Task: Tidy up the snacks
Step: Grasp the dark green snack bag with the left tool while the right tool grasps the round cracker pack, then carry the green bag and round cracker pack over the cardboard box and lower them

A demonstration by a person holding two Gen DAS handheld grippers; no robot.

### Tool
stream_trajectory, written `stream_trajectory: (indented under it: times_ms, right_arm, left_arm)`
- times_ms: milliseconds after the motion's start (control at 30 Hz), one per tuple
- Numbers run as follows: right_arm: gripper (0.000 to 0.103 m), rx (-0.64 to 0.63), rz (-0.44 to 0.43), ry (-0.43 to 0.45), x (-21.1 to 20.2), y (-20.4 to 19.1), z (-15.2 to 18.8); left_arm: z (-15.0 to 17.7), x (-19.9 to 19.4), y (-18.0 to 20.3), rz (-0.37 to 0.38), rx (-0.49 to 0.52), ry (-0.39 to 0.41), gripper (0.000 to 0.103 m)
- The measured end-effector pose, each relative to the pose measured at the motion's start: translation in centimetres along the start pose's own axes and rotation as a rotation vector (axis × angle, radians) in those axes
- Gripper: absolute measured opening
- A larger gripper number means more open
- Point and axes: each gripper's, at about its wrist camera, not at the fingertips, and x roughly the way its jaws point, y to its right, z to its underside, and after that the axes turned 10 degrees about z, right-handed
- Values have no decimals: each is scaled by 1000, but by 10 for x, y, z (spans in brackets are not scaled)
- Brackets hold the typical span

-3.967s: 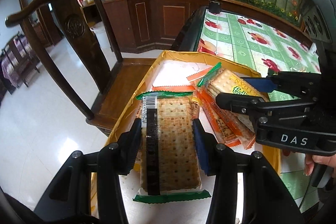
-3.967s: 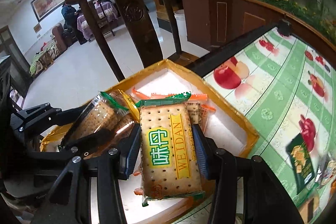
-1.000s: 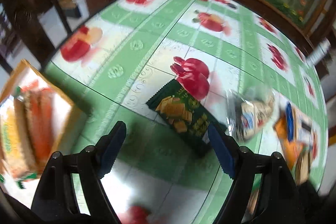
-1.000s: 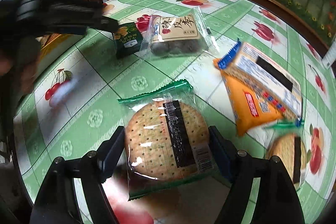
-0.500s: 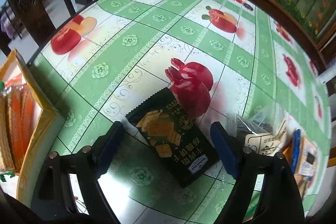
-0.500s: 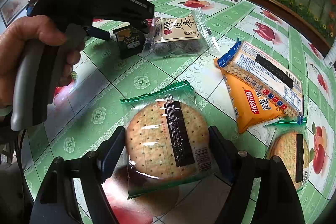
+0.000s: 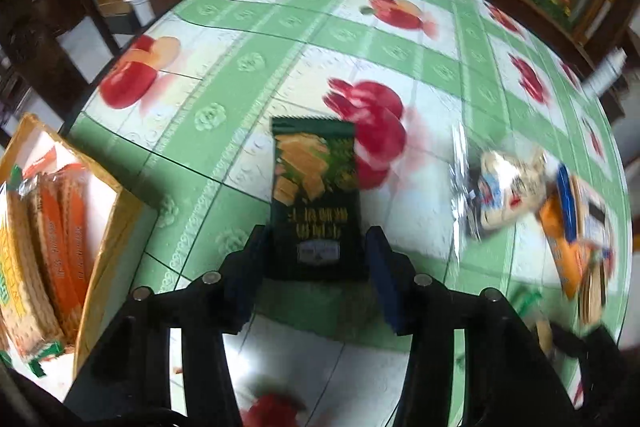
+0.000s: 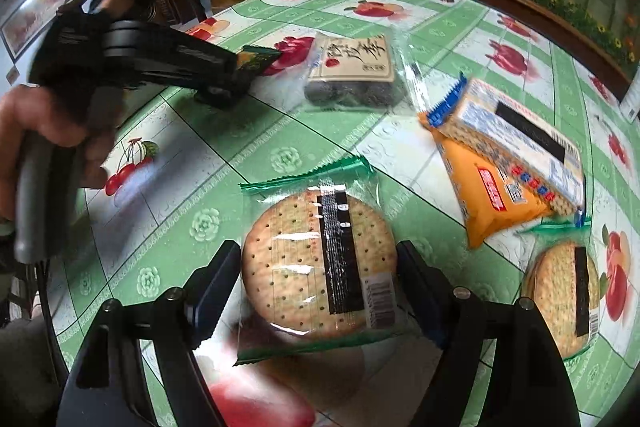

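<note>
Green fruit-print bench (image 7: pixel 248 39), both my grippers down among the snack packets.

My left gripper (image 7: pixel 316 261) has just been closing its fingers, which now press both edges of the dark green cracker packet (image 7: pixel 314 195) on the bench. My right gripper (image 8: pixel 320 279) holds its fingers apart on either side of the round cracker packet (image 8: pixel 320 259); I cannot tell if they touch it. Beyond lie an orange packet (image 8: pixel 504 187) and a clear packet of dark sweets (image 8: pixel 354 71); the yellow box (image 7: pixel 108 227) of crackers sits left.
</note>
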Motion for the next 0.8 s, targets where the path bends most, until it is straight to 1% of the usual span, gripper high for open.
stream_trajectory:
  times_ms: [67,167,233,333,367,400,433,500,567,700,800]
  right_arm:
    - [79,-10,23,1,1,-4,-2]
    - [79,-11,34,1,0,-6,-2]
    - [79,8,26,1,2,-2,-2]
    - [78,44,14,15,3,2,-1]
    - [77,51,14,20,2,1,0]
    - [76,60,16,24,1,2,0]
    - [76,66,18,25,1,2,0]
    - [76,74,20,27,0,1,1]
    - [76,85,16,29,-2,0,3]
    - [76,114,4,44,-11,-1,9]
    - [76,133,6,62,-18,-3,11]
  left_arm:
    - [1,0,1,-5,12,-2,55]
    - [-3,5,1,-5,9,-6,76]
    - [-8,9,2,-28,9,8,78]
    - [-7,12,6,-57,51,23,78]
    - [-6,12,7,-48,61,34,72]
    - [-6,10,7,-50,66,45,49]
    - [-7,7,6,-48,70,56,46]
    - [-5,5,5,-20,87,39,46]
    - [4,1,7,-15,132,33,46]
    - [23,-16,6,27,146,51,46]
    - [40,-31,11,46,182,67,46]
